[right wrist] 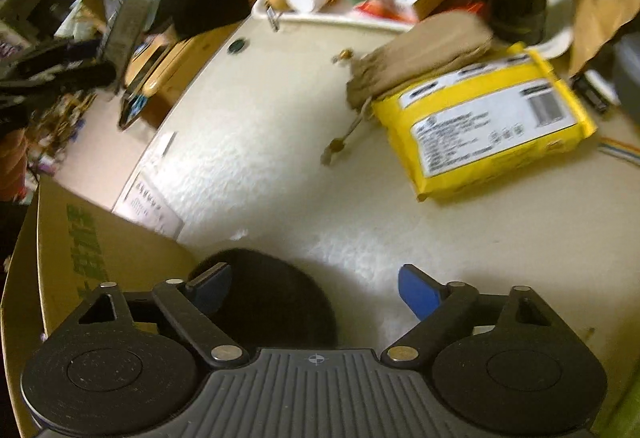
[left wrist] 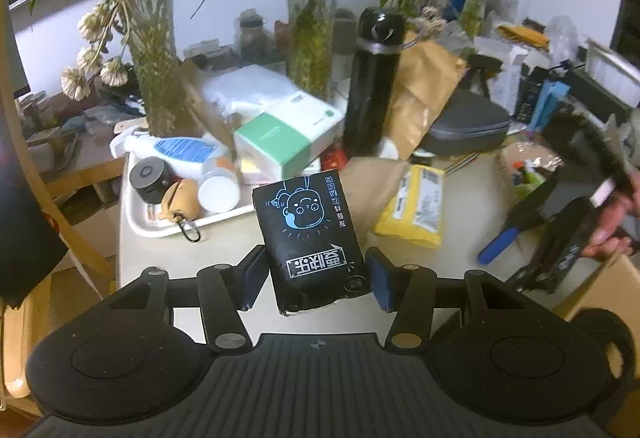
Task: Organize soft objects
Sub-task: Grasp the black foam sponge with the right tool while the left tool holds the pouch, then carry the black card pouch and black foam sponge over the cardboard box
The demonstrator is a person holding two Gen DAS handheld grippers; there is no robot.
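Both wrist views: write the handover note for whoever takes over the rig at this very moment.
Left gripper: shut on the black packet, held above the table.
Right gripper: open, nothing held; a dark object lies below it at the edge of the cardboard box.
On the table: yellow packet with a tan pouch lying partly on it.
Done: black packet picked up.
Left: place the black packet, probably in the box, then deal with the yellow packet and tan pouch.

We see large white Chinese characters and a blue cartoon face on the black packet (left wrist: 310,234); green printing on the cardboard box (right wrist: 86,250) and the yellow packet's (right wrist: 486,121) label stay unreadable.
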